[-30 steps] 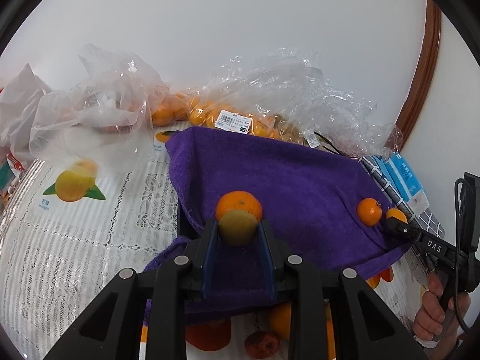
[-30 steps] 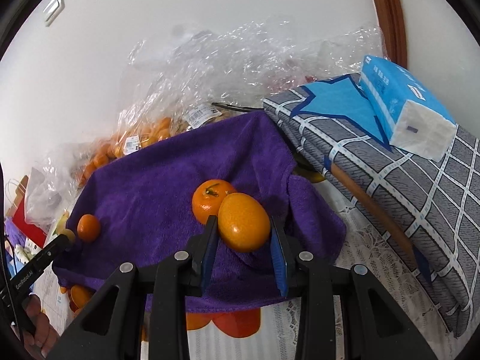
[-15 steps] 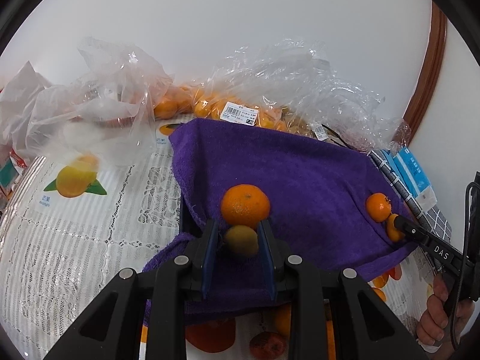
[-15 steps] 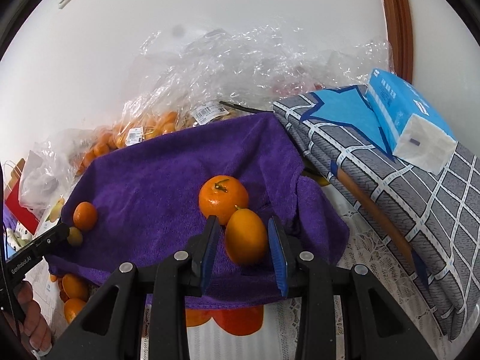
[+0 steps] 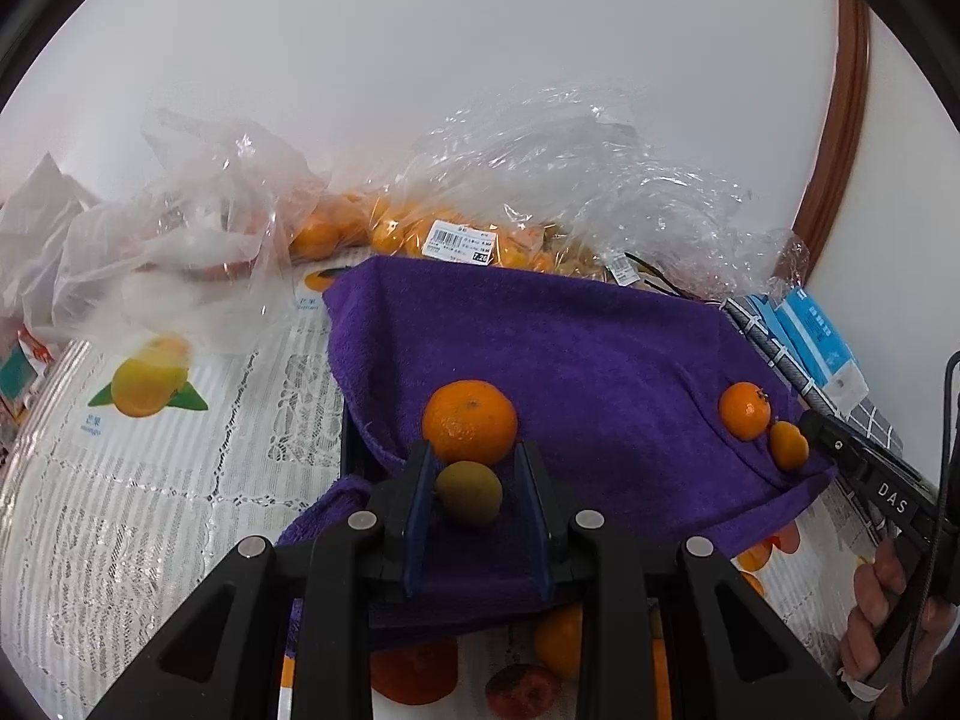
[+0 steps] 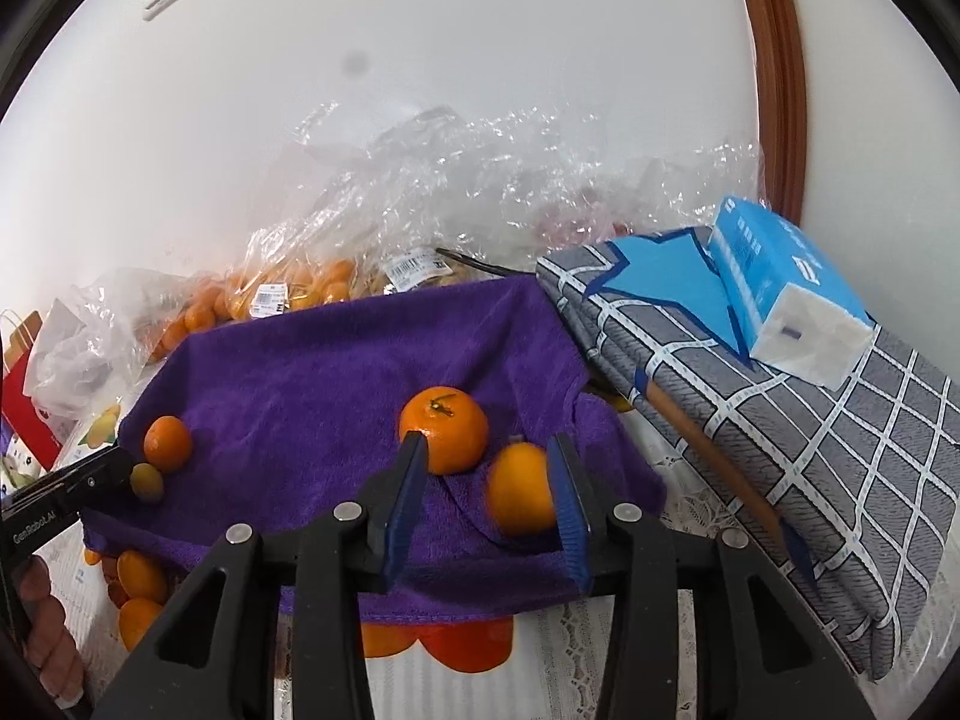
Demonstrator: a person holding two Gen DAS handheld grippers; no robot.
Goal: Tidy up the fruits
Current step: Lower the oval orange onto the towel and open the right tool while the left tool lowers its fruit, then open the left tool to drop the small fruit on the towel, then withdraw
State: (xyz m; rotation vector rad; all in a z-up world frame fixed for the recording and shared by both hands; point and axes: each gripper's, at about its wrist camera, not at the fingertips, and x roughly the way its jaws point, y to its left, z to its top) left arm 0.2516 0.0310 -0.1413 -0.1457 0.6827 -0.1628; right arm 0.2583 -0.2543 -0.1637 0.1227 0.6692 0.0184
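- Fruit drop-off moment: right hand-held gripper has just been opening its jaws; the oval orange fruit sits between them on the purple towel, leaning at the right pad, left pad clearly off it, so released.
- Earlier frame showed that fruit clamped and raised; now it rests on the towel near its right front corner, just beside the mandarin.
- Likely means this placement is done; the right hand can probably pull back.
- Left hand-held gripper is clenched around the small greenish fruit, same narrow gap as before; the fruit looks lower between the pads than earlier.
- That fruit is near the towel's left front edge, touching the big mandarin behind it; not yet released.
- More fruit waits in plastic bags at the surface's back edge.
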